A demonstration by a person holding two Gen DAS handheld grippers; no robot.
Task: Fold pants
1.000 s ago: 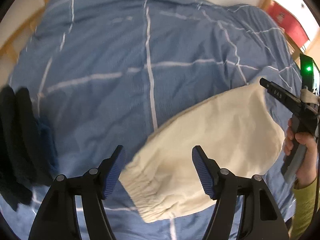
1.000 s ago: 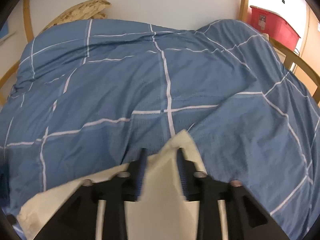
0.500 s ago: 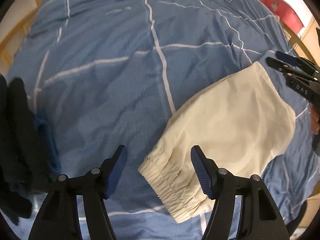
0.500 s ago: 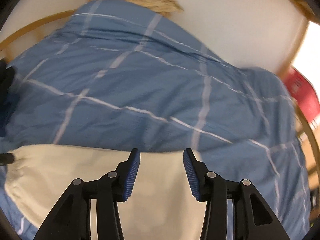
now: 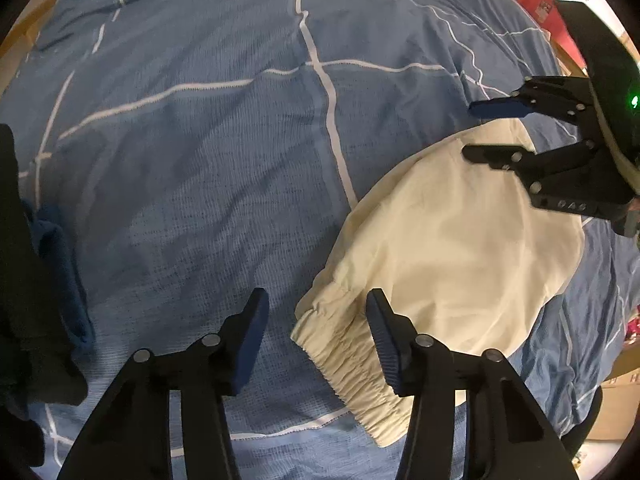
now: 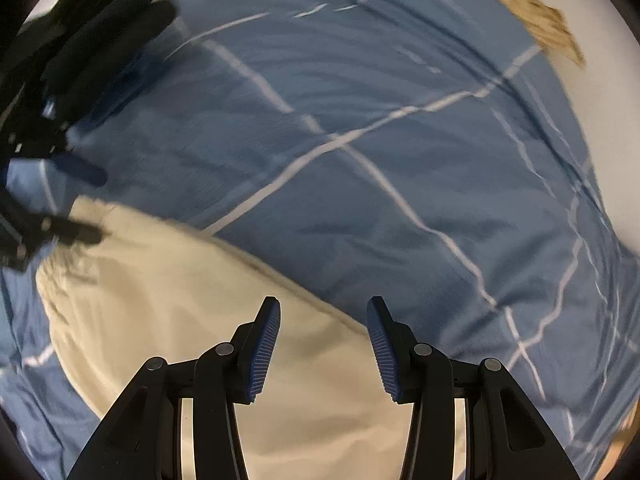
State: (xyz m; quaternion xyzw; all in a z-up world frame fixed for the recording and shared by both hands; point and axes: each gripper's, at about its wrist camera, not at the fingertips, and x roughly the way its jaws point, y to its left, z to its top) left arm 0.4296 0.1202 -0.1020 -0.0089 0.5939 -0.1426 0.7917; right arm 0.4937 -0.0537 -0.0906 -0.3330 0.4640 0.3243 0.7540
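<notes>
**Cream pants folded into a compact bundle; both grippers released**

Left wrist view: Cream fabric, the pants (image 5: 452,248), lies as a folded bundle on the blue checked duvet (image 5: 200,128), right of centre and near the camera. The elastic waistband or cuff (image 5: 348,356) faces the near edge. The left gripper (image 5: 316,336) hovers above this elastic end with its jaws spread wide and nothing between them; the right-hand finger overlaps the elastic in the picture, but contact cannot be confirmed. The right gripper (image 5: 492,132) is at the far right corner of the bundle, jaws apart and empty. Dark clothing (image 5: 24,280) lies at the left edge of the duvet.

Right wrist view: The right gripper (image 6: 324,344) is over the pants (image 6: 192,320), jaws parted, holding nothing. The left gripper (image 6: 76,204) shows blurred at the far left, beside the dark clothing (image 6: 92,28). This view is motion-blurred.

Step in hand, as a judgement: the fold appears placed and released. The task looks close to complete. A next move would call for either smoothing the bundle or regrasping the elastic end and the far corner for one more fold.

Change from earlier frames: one second ago the right gripper was clamped on a corner of the cream fabric; it has since let go and swung round toward the left. The left gripper was open throughout and has shifted so the bundle now sits further right in its view.
</notes>
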